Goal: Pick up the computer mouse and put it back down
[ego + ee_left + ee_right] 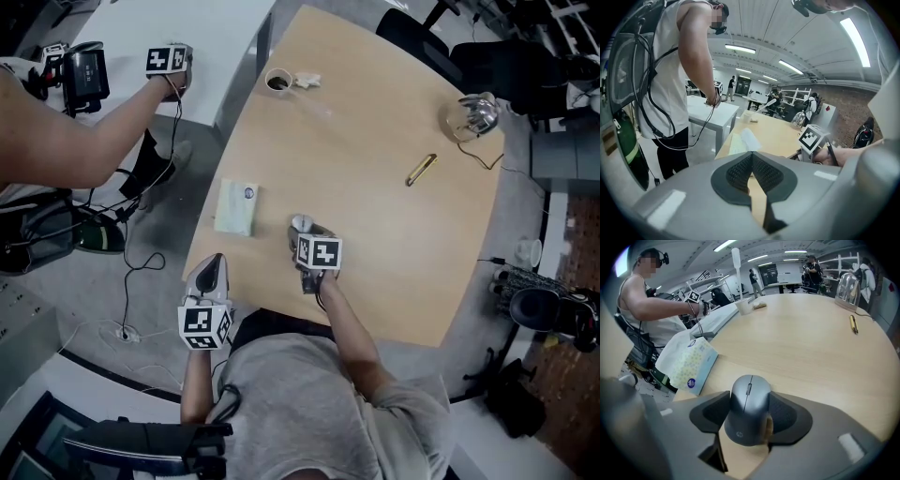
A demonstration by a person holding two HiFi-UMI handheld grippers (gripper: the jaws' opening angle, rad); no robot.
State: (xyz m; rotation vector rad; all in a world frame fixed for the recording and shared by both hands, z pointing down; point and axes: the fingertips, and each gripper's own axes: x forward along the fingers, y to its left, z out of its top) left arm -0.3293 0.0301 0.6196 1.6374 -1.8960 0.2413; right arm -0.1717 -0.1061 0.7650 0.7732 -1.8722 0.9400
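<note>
The right gripper clasped the grey computer mouse at the wooden table. The left gripper, jaws pressed together and empty, hung at the table's edge.

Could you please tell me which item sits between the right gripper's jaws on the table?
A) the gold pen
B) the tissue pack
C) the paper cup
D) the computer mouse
D: in the right gripper view the grey computer mouse lies between the two dark pads of the right gripper, on the wooden table.
</note>
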